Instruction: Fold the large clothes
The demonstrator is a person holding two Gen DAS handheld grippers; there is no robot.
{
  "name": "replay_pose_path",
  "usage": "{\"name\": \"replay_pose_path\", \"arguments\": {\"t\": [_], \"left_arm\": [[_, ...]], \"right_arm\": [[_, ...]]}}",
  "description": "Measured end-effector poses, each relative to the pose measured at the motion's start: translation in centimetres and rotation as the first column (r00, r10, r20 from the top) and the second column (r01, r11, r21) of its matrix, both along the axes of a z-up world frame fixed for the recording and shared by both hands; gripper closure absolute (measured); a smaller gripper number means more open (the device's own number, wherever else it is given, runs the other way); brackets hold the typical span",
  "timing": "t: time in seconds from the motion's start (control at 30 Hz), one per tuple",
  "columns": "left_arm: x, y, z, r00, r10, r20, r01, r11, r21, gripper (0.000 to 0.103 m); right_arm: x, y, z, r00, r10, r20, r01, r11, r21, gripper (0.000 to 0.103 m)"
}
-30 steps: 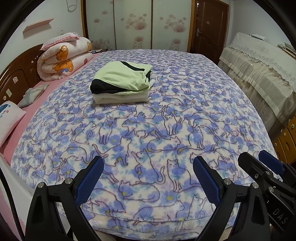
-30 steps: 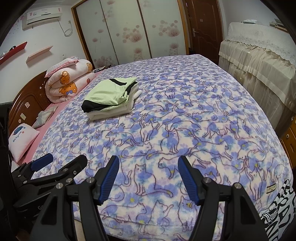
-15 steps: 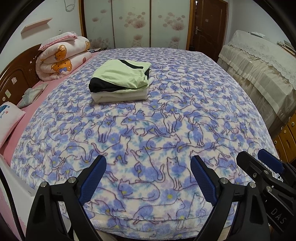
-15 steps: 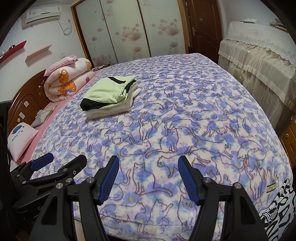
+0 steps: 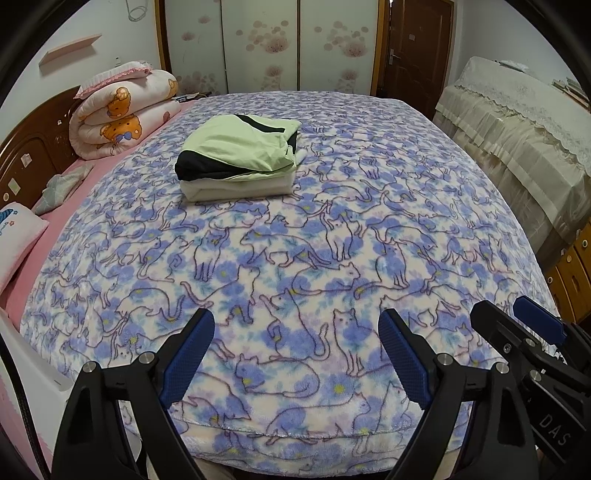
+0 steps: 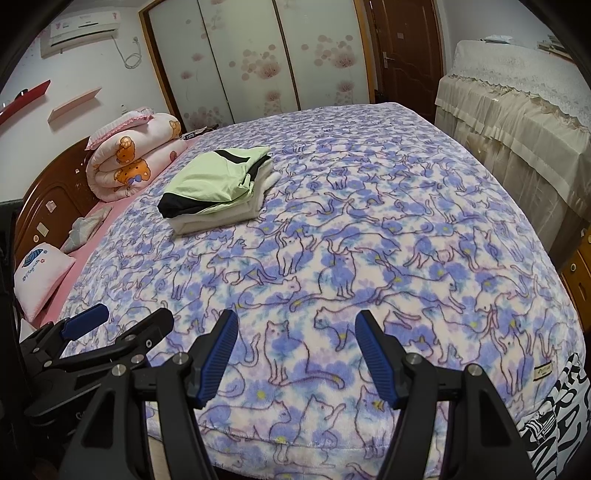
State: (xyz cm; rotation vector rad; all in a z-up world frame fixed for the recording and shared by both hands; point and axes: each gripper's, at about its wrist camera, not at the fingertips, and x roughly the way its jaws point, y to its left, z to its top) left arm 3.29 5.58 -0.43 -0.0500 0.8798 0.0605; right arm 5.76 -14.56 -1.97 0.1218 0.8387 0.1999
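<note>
The left gripper [image 5: 297,332] hangs over the near edge of the cat-print blanket [image 5: 369,229], jaws apart with nothing between them, having just closed a little. Farther up the blanket lies a stack of folded clothes [image 5: 236,158]. The right gripper [image 5: 517,325] pokes in at the blanket's near right corner

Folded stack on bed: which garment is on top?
The light green garment with black panels; the cream garment lies underneath it, flat on the cat-print blanket.

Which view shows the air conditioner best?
Right wrist view: the air conditioner sits whole on the wall at top left, its cord hanging below. The left wrist view shows none of the unit, only a loop of cord at the top edge.
</note>
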Motion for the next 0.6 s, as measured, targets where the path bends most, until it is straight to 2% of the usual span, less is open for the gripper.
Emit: {"name": "replay_pose_path", "arguments": {"t": [0.6], "left_arm": [[0.49,0.22,-0.15,1.0,-0.004,-0.01,0.004,1.0,0.0,0.014]], "right_arm": [[0.1,0.12,0.1,1.0,0.001,0.0,-0.001,1.0,-0.003,0.037]]}}
